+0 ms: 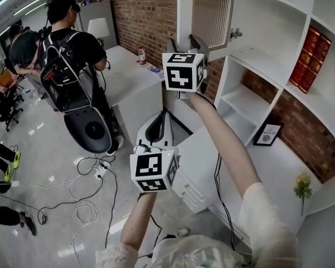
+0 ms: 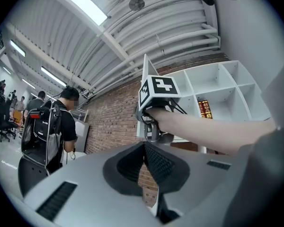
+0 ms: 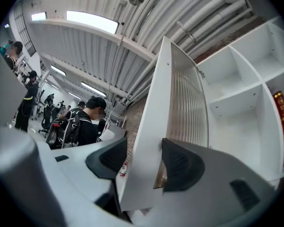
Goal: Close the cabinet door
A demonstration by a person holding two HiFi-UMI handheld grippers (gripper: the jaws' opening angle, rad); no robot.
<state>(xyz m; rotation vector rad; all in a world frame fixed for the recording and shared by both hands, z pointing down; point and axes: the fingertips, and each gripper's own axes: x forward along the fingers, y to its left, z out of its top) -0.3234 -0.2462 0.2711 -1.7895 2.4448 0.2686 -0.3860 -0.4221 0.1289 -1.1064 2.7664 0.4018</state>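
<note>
While the cabinet door stands swung out from the white shelf unit, its free edge sits between the spread jaws of the right gripper. One pad shows a clear gap to the white frame, so the door is straddled, not clamped; whether the other pad touches it is unclear. The left gripper is held lower, jaws pressed together on nothing. The likely risks follow from that loose hold: a sideways push could let the edge slip out of the jaws; a hard shove could send the door slamming; the inner jaw could get pinched between door and cabinet; pressure on the ribbed panel rather than the frame might strain it.
</note>
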